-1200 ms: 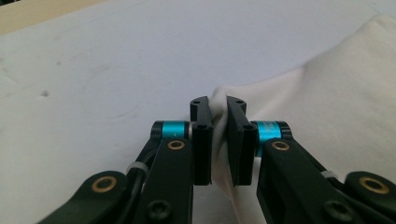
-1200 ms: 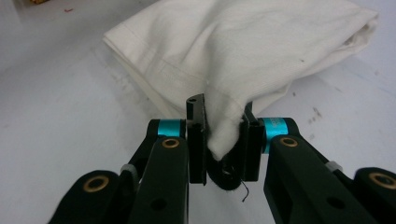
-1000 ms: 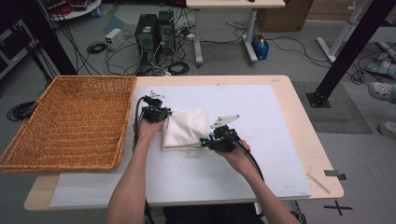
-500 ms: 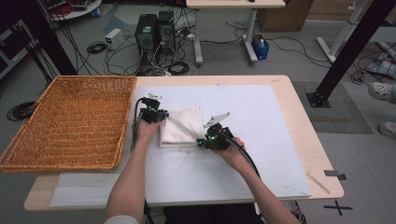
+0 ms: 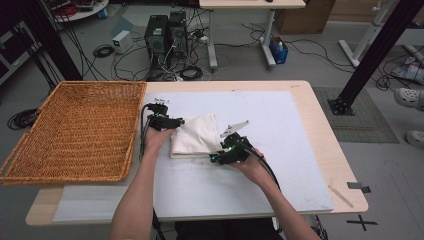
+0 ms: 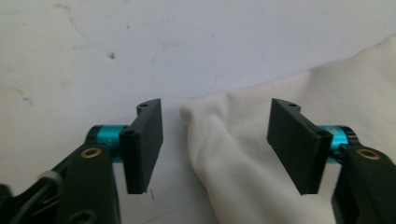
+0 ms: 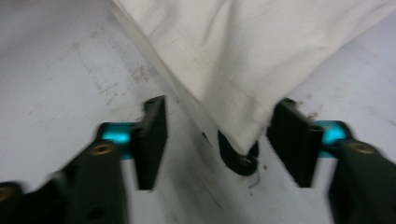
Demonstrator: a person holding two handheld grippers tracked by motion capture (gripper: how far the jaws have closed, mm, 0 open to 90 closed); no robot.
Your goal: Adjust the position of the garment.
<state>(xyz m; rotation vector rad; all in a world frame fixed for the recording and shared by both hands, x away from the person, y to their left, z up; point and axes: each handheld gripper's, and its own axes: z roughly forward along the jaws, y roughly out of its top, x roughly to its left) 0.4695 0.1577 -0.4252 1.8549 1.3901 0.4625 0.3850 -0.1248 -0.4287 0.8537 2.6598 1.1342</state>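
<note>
One worktop carries a folded white cloth just right of the wicker basket. Soft, light, limp: best pinched at corners. Left tongs and right tongs gape, each straddling a corner.

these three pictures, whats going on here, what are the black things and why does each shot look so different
A person sits at a table and holds a hand-held gripper in each hand. There is no robot arm.

The high view looks down from above. It shows the left gripper and the right gripper at opposite sides of a folded white cloth, which lies on a white mat. A wicker basket sits to the left.

The other two pictures come from cameras mounted on the grippers themselves, looking along their black jaws. In both, the jaws stand open with an edge or corner of the cloth between them. Nothing is gripped yet; the cloth lies on the mat.
</note>
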